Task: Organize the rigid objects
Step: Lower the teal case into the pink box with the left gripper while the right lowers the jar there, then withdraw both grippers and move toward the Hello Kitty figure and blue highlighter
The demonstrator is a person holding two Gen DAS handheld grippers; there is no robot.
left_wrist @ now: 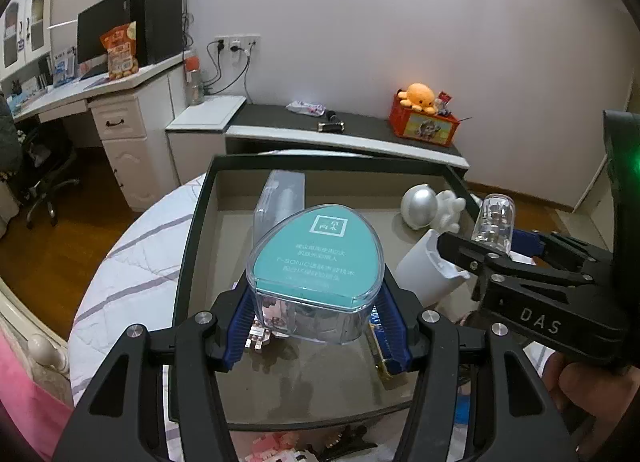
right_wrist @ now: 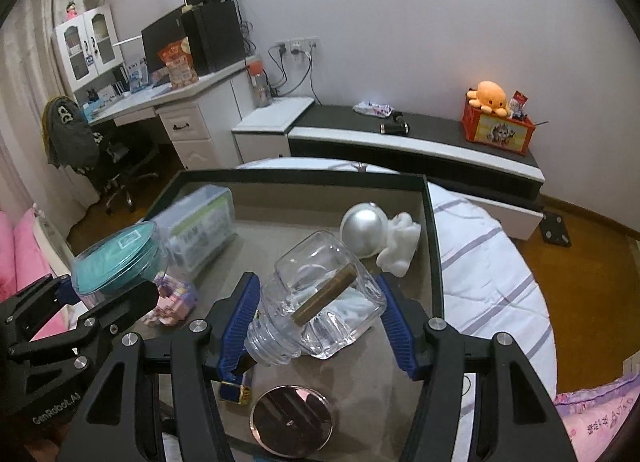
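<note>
My left gripper is shut on a clear box with a teal lid, held above the black-rimmed tray; the box also shows in the right wrist view. My right gripper is shut on a clear glass jar, tilted with its mouth toward me and a brown stick label across it. The jar's base shows in the left wrist view, with the right gripper beside the teal box.
In the tray lie a clear plastic case, a silver-helmeted white astronaut figure, pink block toys, a round metal lid and a small blue-gold box. A white cup lies there too. The tray sits on a striped quilt.
</note>
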